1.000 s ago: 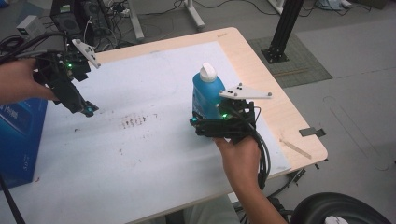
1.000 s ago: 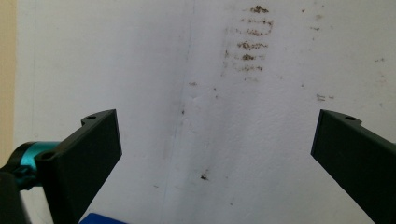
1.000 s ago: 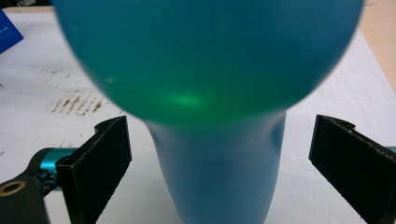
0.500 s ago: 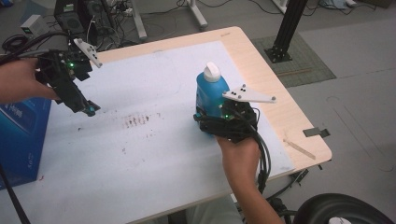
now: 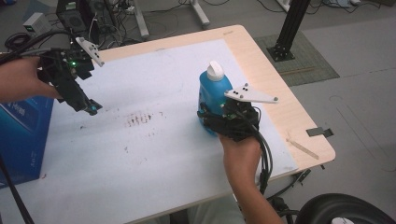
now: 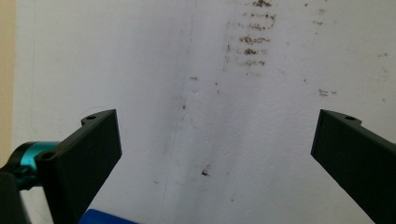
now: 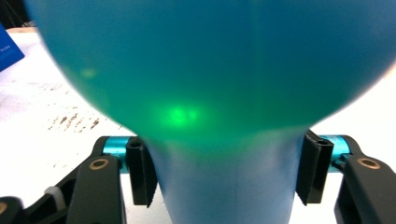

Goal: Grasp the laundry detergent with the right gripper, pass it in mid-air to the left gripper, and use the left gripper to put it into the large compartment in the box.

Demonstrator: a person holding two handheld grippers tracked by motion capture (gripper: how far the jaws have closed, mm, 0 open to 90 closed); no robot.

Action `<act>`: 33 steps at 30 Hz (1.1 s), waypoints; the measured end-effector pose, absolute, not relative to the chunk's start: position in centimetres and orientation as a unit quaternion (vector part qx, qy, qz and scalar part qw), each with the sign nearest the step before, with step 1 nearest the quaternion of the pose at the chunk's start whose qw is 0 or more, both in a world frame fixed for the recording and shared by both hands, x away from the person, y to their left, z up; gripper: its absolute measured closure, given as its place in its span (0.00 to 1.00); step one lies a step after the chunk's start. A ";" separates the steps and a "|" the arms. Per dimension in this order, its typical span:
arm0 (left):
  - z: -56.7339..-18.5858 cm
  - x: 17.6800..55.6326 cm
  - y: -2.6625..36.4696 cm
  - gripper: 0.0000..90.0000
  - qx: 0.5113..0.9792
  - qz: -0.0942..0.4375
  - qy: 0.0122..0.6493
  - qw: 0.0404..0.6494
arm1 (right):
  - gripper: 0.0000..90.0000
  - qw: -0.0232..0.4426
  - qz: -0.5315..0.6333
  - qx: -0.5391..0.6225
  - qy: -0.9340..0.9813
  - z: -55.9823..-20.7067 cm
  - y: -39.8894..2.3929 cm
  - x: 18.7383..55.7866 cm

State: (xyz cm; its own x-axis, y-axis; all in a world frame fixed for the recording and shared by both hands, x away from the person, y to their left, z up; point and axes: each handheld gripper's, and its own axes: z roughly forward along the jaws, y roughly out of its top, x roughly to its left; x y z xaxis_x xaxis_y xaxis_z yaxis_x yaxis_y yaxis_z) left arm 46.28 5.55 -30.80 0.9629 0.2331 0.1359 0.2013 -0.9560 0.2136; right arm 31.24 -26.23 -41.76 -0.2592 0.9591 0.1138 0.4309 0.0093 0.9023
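Right gripper [image 5: 210, 119] jaws, just closing, now clamp the blue plastic bottle with white cap [image 5: 213, 91] near the desk's [image 5: 261, 70] right edge; lift pending; left gripper [image 5: 91, 108] hangs wide open, empty.

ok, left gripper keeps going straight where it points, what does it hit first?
Probably the white table cover: the left gripper, open, points down at bare stained sheet. Depth unclear.

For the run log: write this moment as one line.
right gripper: jaws just closing, pads on blue bottle | left gripper: open, above mat
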 end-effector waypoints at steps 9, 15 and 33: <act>-30.9 46.3 5.6 0.02 0.986 0.078 0.111 0.099 | 0.48 0.299 0.457 0.524 0.653 -41.8 -26.0 31.2; -30.8 46.2 5.6 0.02 0.986 0.080 0.109 0.101 | 0.50 0.298 0.461 0.514 0.659 -41.7 -26.4 31.2; -29.5 44.6 5.3 0.02 0.986 0.074 0.087 0.119 | 0.50 0.224 0.490 0.380 0.752 -37.6 -28.7 32.8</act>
